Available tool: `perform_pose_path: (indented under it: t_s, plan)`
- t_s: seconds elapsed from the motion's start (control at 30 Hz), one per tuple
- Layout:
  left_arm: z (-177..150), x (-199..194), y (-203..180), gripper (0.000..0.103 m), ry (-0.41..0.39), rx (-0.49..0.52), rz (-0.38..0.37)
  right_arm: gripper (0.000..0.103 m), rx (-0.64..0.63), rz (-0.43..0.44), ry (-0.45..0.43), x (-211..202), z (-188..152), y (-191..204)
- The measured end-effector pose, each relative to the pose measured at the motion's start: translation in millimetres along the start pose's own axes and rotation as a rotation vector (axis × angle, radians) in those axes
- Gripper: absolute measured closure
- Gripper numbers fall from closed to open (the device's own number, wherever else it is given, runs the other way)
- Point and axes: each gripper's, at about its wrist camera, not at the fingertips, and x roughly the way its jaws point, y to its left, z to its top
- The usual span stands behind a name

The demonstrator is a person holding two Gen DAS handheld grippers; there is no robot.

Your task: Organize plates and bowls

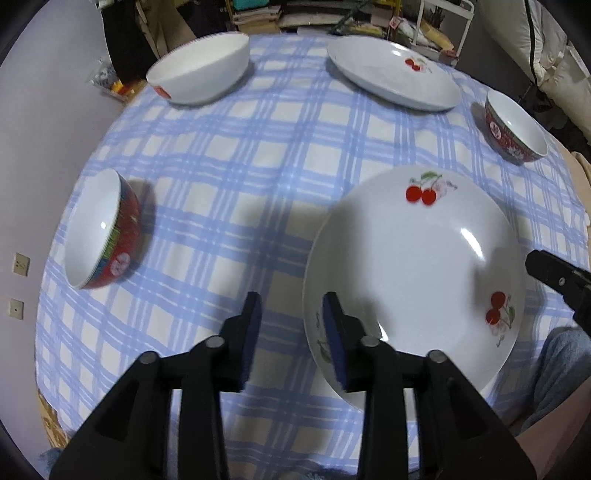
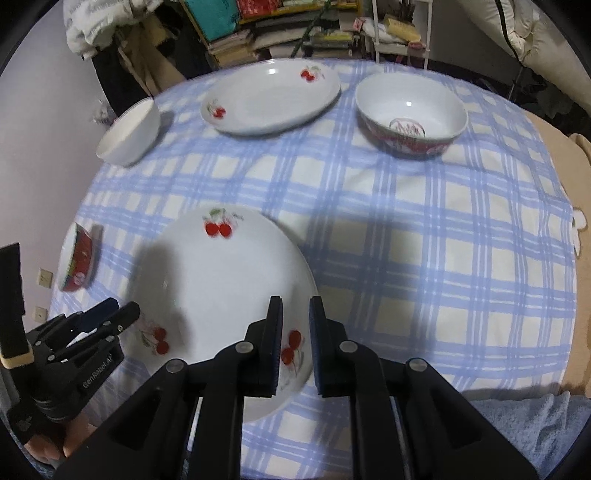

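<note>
A white cherry plate (image 1: 417, 266) lies near the table's front; it also shows in the right wrist view (image 2: 221, 288). My left gripper (image 1: 291, 325) is open, its jaws astride the plate's left rim. My right gripper (image 2: 295, 332) is open, its jaws astride the plate's right rim. A second cherry plate (image 1: 391, 77) (image 2: 269, 96) lies at the back. A plain white bowl (image 1: 199, 66) (image 2: 129, 133) stands at the back left. A red patterned bowl (image 1: 107, 229) (image 2: 79, 258) stands at the left. Another red patterned bowl (image 1: 517, 127) (image 2: 410, 114) stands at the right.
The table is covered by a blue checked cloth (image 1: 236, 162) (image 2: 443, 258). Shelves with books and clutter (image 2: 280, 26) stand behind the table. A wall (image 1: 44, 110) runs along the left. A blue towel (image 2: 528, 417) lies at the near right edge.
</note>
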Motion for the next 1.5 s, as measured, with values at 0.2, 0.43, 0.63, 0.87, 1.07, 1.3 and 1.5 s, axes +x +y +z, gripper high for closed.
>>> perform_pose_path:
  t_s: [0.2,0.43,0.63,0.87,1.07,1.3,1.5]
  plan:
    - [14.2,-20.7,-7.4,0.034,-0.104,0.005,0.080,0.041,-0.009,-0.005,-0.120,-16.1,15.3,-0.4]
    - [49.0,-14.0,-4.4,0.025,-0.148,0.004,0.109,0.014,-0.029,-0.063,-0.220,-16.0,43.4,1.2]
    - [84.3,-13.0,-0.7,0.023,-0.166,-0.028,0.084,0.008,-0.021,-0.057,-0.293,-17.8,71.3,-3.9]
    - [131.6,2.8,11.5,0.023,-0.151,-0.118,0.027,0.008,-0.062,-0.080,-0.293,-11.0,118.4,-3.1]
    - [160.4,13.6,13.4,0.023,-0.153,-0.093,0.008,0.008,-0.139,-0.088,-0.312,0.1,164.9,-3.5]
    - [195.3,34.9,-8.8,0.023,-0.184,-0.001,0.033,0.008,-0.192,-0.077,-0.230,36.1,215.8,-18.9]
    - [221.8,67.0,-23.5,0.023,-0.125,-0.010,0.008,0.008,-0.181,-0.017,-0.152,64.3,238.8,-31.7]
